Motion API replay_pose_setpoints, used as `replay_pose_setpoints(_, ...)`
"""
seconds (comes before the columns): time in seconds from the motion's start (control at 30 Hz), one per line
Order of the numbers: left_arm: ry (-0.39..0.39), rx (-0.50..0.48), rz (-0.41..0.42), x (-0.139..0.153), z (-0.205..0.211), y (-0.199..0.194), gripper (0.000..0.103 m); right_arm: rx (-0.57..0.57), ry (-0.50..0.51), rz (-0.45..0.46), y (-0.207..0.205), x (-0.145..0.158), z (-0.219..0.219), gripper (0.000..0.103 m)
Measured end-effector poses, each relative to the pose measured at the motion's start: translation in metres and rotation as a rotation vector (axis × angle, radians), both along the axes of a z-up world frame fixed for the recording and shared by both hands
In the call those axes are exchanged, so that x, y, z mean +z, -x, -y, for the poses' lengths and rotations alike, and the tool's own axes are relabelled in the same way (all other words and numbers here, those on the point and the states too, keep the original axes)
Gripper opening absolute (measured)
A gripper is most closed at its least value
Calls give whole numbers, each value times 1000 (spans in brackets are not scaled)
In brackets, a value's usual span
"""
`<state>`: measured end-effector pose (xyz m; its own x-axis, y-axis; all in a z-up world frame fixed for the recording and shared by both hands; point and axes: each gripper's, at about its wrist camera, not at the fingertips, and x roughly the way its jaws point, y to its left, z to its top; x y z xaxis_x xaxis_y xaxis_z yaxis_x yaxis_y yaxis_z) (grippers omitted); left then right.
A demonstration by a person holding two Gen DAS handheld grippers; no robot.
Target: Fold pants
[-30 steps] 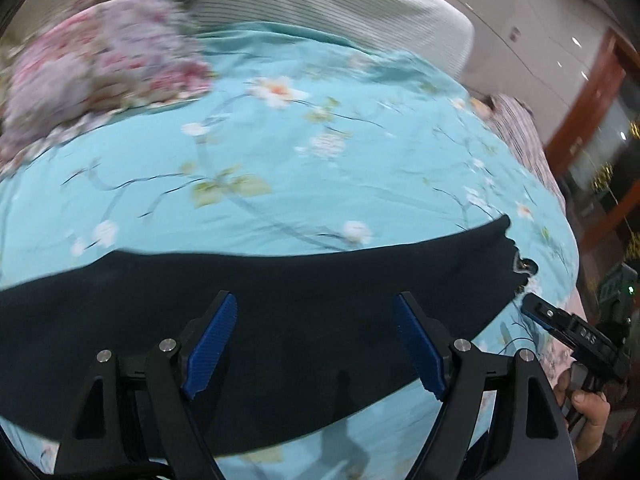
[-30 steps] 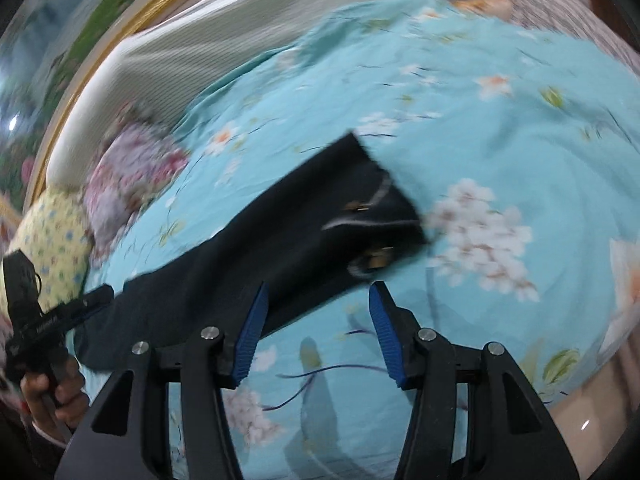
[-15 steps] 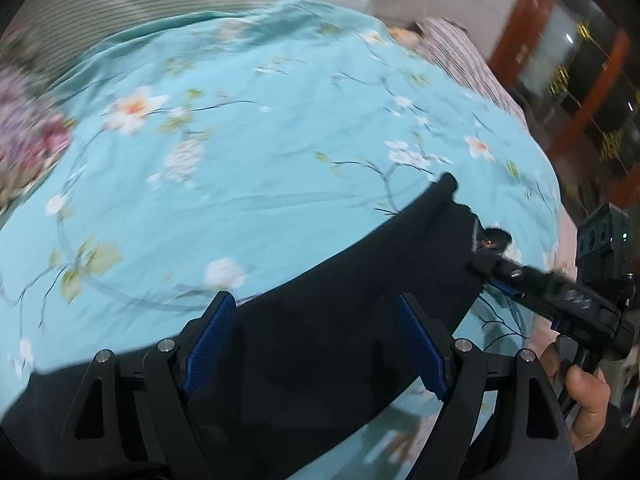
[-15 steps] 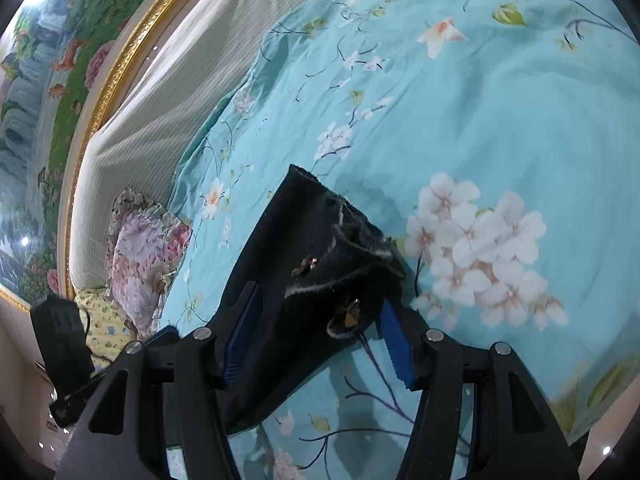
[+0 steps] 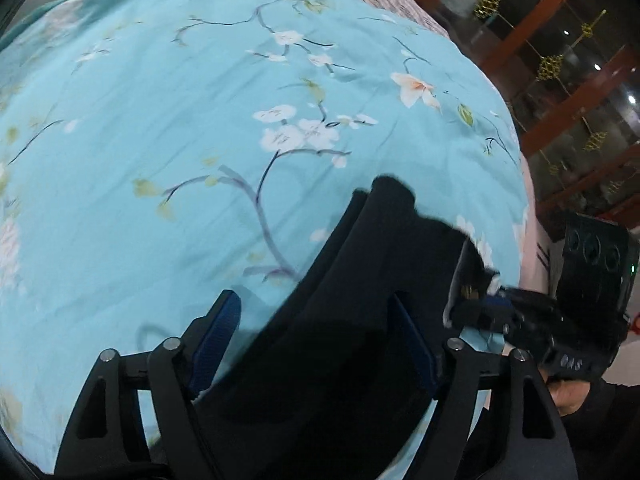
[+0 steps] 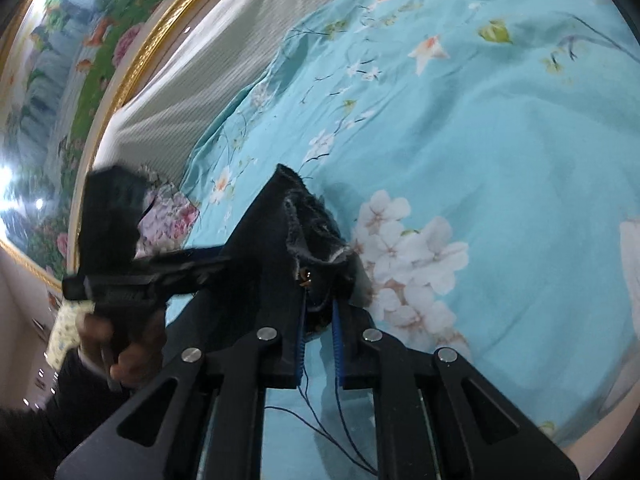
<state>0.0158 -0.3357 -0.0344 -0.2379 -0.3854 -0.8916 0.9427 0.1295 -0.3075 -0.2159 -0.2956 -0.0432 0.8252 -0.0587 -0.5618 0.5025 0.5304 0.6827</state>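
Nearest in the left wrist view, the left gripper [image 5: 316, 344] has its jaws wide but closing, and the black pants [image 5: 352, 320] pass between the blue pads [image 5: 218, 330] without visibly being pressed. The pants lie on the bed's turquoise floral bedspread [image 5: 168, 128] as a long dark band whose long axis runs from the lower foreground up and to the right, ending at the waist end near the bed's edge. There the right gripper [image 5: 472, 304], held in a hand [image 5: 572, 396], pinches the corner of the waistband. In the right wrist view, the right gripper [image 6: 320, 320] has its jaws nearly together, clamped on the fuzzy-lined waistband with its metal fastener [image 6: 306, 276], loose threads trailing below. Beyond lie a floral pillow [image 6: 168, 216], a white headboard [image 6: 208, 64] and a gold-framed painting [image 6: 60, 60].
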Motion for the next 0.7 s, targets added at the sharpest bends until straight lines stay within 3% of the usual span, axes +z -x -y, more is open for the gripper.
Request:
replay_pose_setpoints(0.07, 14, -14, -30, 0, 8, -4, 56, 4, -5, 21, 0, -1, 1, 12)
replay_pose_setpoints(0.13, 17, -31, -96, -1, 15, -7, 29, 7, -19, 46, 0, -4, 2, 12)
replay_pose_setpoints(0.23, 27, -59, -97, 1, 20, 1, 18, 14, -37, 87, 0, -6, 5, 12)
replay_pose_setpoints(0.43, 113, -34, -148, 17, -1, 2, 12, 60, -118, 235, 2, -5, 5, 12)
replay_pose_setpoints(0.7, 266, 65, -180, 68, -63, -10, 12, 234, -131, 392, -30, 32, -15, 12)
